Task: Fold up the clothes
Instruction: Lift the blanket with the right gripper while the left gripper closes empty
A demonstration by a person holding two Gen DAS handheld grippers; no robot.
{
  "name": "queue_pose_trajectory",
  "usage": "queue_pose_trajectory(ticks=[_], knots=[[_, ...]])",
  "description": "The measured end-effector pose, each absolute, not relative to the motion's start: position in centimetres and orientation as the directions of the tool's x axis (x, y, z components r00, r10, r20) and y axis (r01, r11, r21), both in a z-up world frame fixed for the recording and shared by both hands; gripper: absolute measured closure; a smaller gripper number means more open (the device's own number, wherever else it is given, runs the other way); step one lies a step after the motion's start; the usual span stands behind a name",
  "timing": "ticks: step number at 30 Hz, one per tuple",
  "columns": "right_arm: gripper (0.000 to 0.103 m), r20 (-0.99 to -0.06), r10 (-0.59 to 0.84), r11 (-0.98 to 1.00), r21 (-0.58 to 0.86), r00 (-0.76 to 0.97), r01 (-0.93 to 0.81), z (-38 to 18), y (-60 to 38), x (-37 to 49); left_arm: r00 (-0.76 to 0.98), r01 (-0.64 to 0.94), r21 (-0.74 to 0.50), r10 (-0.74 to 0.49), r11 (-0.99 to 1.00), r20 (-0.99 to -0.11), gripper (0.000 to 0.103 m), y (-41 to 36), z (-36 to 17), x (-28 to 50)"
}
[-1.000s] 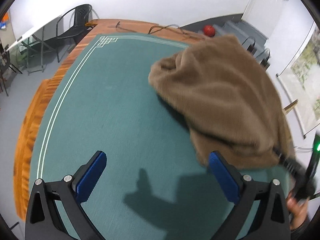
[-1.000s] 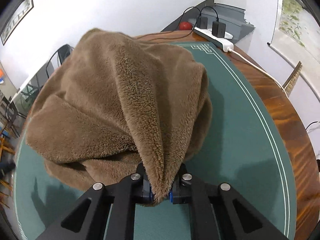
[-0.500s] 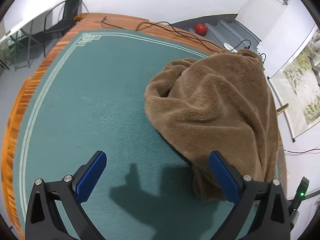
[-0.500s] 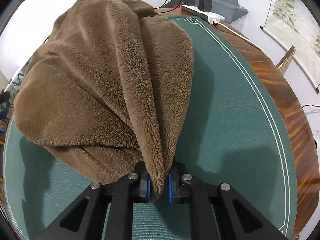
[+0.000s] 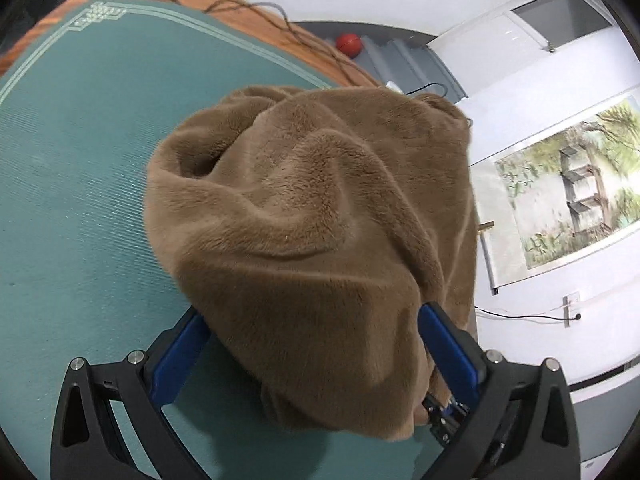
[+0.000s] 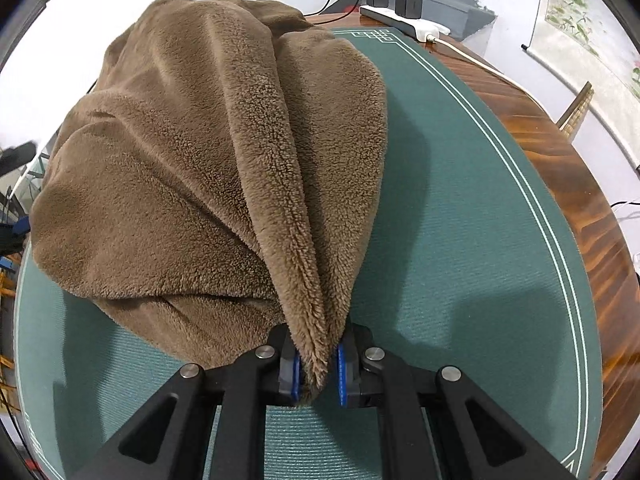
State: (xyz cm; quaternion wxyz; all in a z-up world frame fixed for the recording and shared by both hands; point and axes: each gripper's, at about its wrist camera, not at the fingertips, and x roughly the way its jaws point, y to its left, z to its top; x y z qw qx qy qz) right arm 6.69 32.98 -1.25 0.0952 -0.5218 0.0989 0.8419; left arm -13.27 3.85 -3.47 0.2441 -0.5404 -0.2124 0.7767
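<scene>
A brown fleece garment [image 5: 312, 216] hangs in a bunched heap over the green table mat [image 5: 72, 184]. My left gripper [image 5: 312, 356] is open wide, its blue fingers [image 5: 176, 360] on either side of the garment's lower part and not clamping it. My right gripper [image 6: 318, 364] is shut on a gathered fold of the garment [image 6: 208, 152] and holds it lifted above the mat [image 6: 460, 240]. A bit of the right gripper [image 5: 440, 416] shows under the cloth's lower right edge in the left wrist view. The garment's shape and sleeves are hidden in the folds.
The mat lies on a wooden table with a bare rim [image 6: 568, 168]. A white power strip with black chargers [image 6: 404, 20] sits at the far edge, and cables [image 5: 256, 12] run along the rim. A red ball [image 5: 348, 43] lies beyond. A scroll painting [image 5: 572, 200] hangs on the wall.
The left gripper has come in toward the garment, which now lies between its open fingers. The right gripper stays shut on the same fold, with the cloth lifted slightly higher.
</scene>
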Motion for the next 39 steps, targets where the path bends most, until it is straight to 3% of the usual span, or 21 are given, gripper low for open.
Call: queue_pose_trajectory(ticks=[4, 6, 10, 17, 26, 28, 31, 34, 35, 37, 39], knots=[[0.092, -0.894, 0.048, -0.964, 0.076, -0.446, -0.256, -1.1, 33.2, 7.0, -0.258, -0.136, -0.611, 0.624, -0.78, -0.738, 0.075, 5.1, -4.1, -14.2], [0.092, -0.89, 0.038, -0.967, 0.081, -0.454, -0.24, -0.7, 33.0, 7.2, -0.274, -0.142, -0.617, 0.63, -0.774, -0.727, 0.086, 5.1, -3.5, -13.5], [0.092, -0.881, 0.006, -0.982, 0.083, -0.472, -0.168, -0.1, 32.0, 7.5, -0.355, -0.173, -0.599, 0.617, -0.782, -0.702, 0.091, 4.1, -0.5, -11.5], [0.092, -0.891, -0.174, -0.983, 0.182, -0.42, 0.021, -0.6, 30.4, 8.5, -0.459, -0.193, -0.56, 0.578, -0.806, -0.675, 0.091, 1.3, 5.0, -5.7], [0.092, -0.883, -0.342, -0.929, 0.268, -0.322, 0.254, -1.2, 28.7, 12.5, -0.526, -0.036, -0.505, 0.445, -0.863, -0.724, 0.092, -3.5, 4.1, 2.7], [0.092, -0.879, -0.373, -0.915, 0.296, -0.295, 0.275, -1.4, 29.3, 13.2, -0.534, -0.01, -0.475, 0.407, -0.88, -0.742, 0.098, -4.1, 4.0, 4.2], [0.092, -0.877, -0.421, -0.882, 0.337, -0.232, 0.329, -2.2, 29.9, 14.6, -0.539, 0.012, -0.457, 0.379, -0.89, -0.752, 0.098, -4.5, 4.1, 5.5], [0.092, -0.864, -0.408, -0.893, 0.31, -0.295, 0.327, -1.5, 31.9, 14.9, -0.544, 0.033, -0.438, 0.351, -0.899, -0.762, 0.098, -5.0, 4.2, 6.7], [0.089, -0.854, -0.399, -0.906, 0.311, -0.334, 0.287, -1.0, 33.3, 14.2, -0.546, 0.04, -0.431, 0.342, -0.901, -0.765, 0.098, -5.2, 4.2, 7.2], [0.073, -0.83, -0.387, -0.922, 0.335, -0.402, 0.196, -0.1, 36.2, 12.2, -0.548, 0.055, -0.418, 0.323, -0.907, -0.771, 0.098, -5.5, 4.2, 8.0], [0.012, -0.809, -0.36, -0.929, 0.355, -0.464, 0.101, 0.9, 39.6, 9.5, -0.551, 0.069, -0.405, 0.304, -0.912, -0.777, 0.098, -5.8, 4.3, 8.8]])
